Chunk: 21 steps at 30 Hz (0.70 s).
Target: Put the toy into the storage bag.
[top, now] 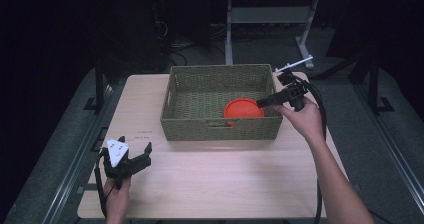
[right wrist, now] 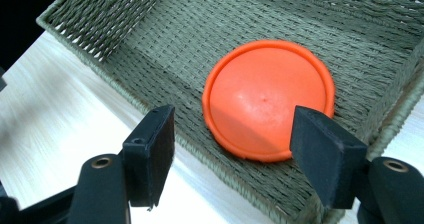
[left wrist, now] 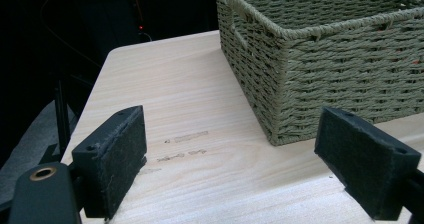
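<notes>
Orange plate (right wrist: pixel 269 98) flat on basket (top: pixel 220 129) floor, near the front right corner. Right gripper (right wrist: pixel 235 149) over the basket's right rim, jaws wide apart, nothing between them. Left gripper (left wrist: pixel 230 164) low over table (top: pixel 210 184) at front left, jaws spread, empty.

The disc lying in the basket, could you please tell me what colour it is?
Orange. The disc shows best in the right gripper view.

No legible text anywhere. Faint dark printed marks on tabletop (left wrist: pixel 180 146), too blurred to read. Grey plate (top: pixel 117 151) on left tongs has dark marks, too small to read.
</notes>
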Available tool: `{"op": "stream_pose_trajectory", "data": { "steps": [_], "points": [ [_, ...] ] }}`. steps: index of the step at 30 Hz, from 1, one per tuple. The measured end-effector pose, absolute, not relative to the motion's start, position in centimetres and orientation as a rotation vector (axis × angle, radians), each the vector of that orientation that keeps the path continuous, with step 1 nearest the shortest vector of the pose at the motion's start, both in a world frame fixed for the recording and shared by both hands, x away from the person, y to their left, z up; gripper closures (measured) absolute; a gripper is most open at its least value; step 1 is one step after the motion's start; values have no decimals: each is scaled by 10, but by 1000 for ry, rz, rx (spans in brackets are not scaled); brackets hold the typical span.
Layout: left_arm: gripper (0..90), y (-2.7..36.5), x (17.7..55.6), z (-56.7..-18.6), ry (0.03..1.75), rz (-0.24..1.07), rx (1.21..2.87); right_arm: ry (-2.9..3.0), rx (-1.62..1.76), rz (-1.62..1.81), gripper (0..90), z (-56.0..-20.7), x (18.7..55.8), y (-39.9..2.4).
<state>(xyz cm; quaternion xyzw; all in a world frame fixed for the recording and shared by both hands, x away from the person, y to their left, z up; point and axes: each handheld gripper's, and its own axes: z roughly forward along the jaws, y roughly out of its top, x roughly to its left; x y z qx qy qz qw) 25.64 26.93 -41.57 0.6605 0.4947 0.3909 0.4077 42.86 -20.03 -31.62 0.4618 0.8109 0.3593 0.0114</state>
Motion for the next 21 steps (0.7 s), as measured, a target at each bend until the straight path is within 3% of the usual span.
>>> {"op": "stream_pose_trajectory", "data": {
  "steps": [21],
  "points": [
    [128,269,256,-416,1249,987,1667,2535,1403,1240,326,-325,398,-221]
  ]
}}
